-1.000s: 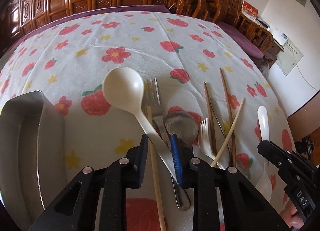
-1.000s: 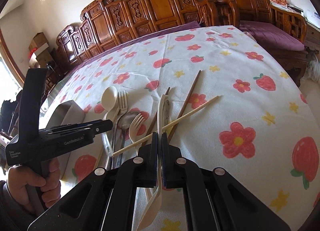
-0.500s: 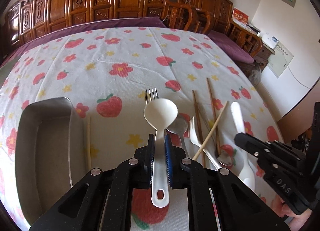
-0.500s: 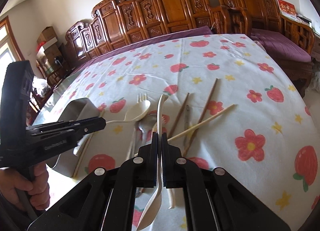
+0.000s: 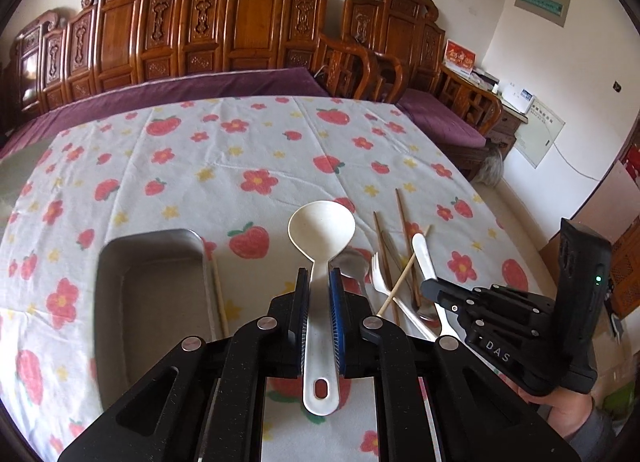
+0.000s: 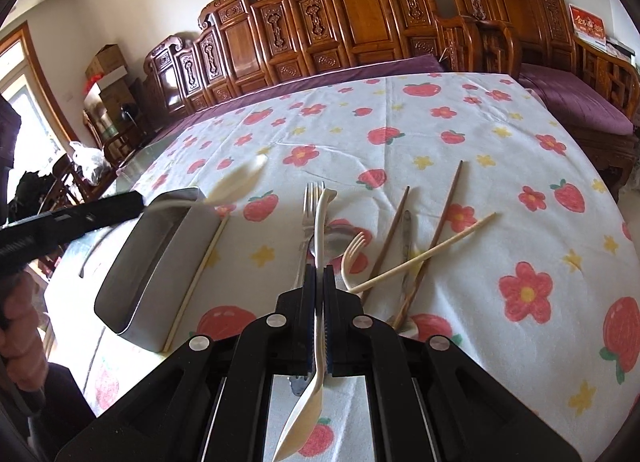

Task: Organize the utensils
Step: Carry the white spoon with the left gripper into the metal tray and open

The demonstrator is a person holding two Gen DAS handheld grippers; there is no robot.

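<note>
- The round spoon (image 5: 321, 230) is clamped by its handle in the left claw (image 5: 319, 282), bowl forward, lifted off the surface (image 5: 240, 150) just right of the metal tray (image 5: 116, 302).
- The right claw (image 6: 319, 274) is closed on a slim white spoon (image 6: 320, 222), its bowl hanging back under the claw.
- The tray looks empty; one pale chopstick (image 6: 200, 274) lies along its side.
- The heap left on the cloth: metal fork (image 6: 312, 198), metal spoon (image 6: 340, 238), white fork (image 6: 354, 252), dark chopsticks (image 6: 444, 214) and a second pale chopstick (image 6: 432, 250).
- Step in hand, as I judge it: carrying both spoons to the tray.
- Next the left claw must swing over the tray, lower, and release; the right one should wait clear.
</note>
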